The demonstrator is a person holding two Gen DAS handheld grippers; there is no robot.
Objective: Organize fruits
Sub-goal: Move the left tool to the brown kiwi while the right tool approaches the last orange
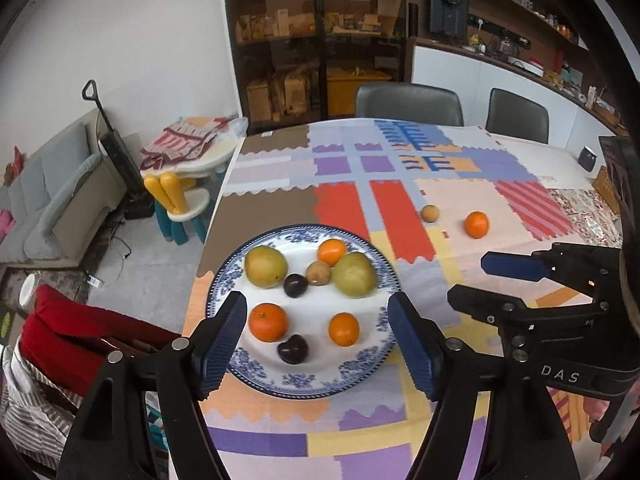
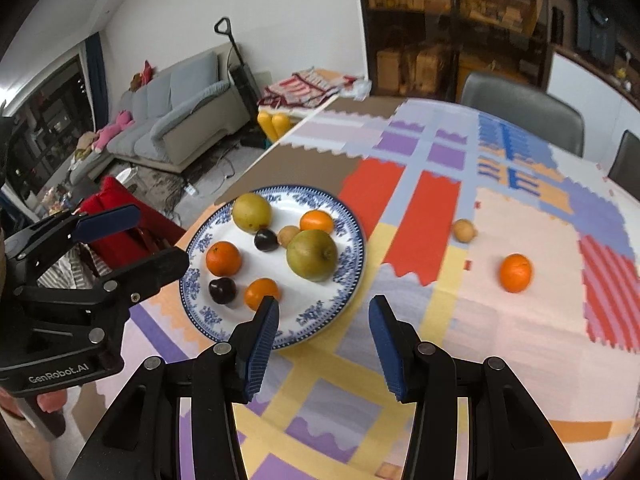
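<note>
A blue-patterned white plate (image 1: pixel 360 364) (image 2: pixel 344 272) sits near the table's left edge and holds several fruits: two green pears (image 1: pixel 266 266) (image 2: pixel 312 255), oranges (image 1: pixel 268 321) (image 2: pixel 223 257), two dark plums (image 1: pixel 293 349) (image 2: pixel 222 290) and a small brown fruit (image 1: pixel 318 272). A loose orange (image 1: pixel 477 224) (image 2: pixel 516 273) and a small brown fruit (image 1: pixel 430 213) (image 2: pixel 464 231) lie on the cloth to the right. My left gripper (image 1: pixel 318 342) hovers open over the plate's near side. My right gripper (image 2: pixel 324 344) is open and empty just right of the plate.
A colourful patchwork cloth (image 1: pixel 400 432) covers the table. Two grey chairs (image 1: pixel 408 104) stand at the far side. A red cushion (image 1: pixel 60 340) sits off the left edge. A dark cup (image 1: pixel 589 158) and a basket (image 1: pixel 608 190) stand at the far right.
</note>
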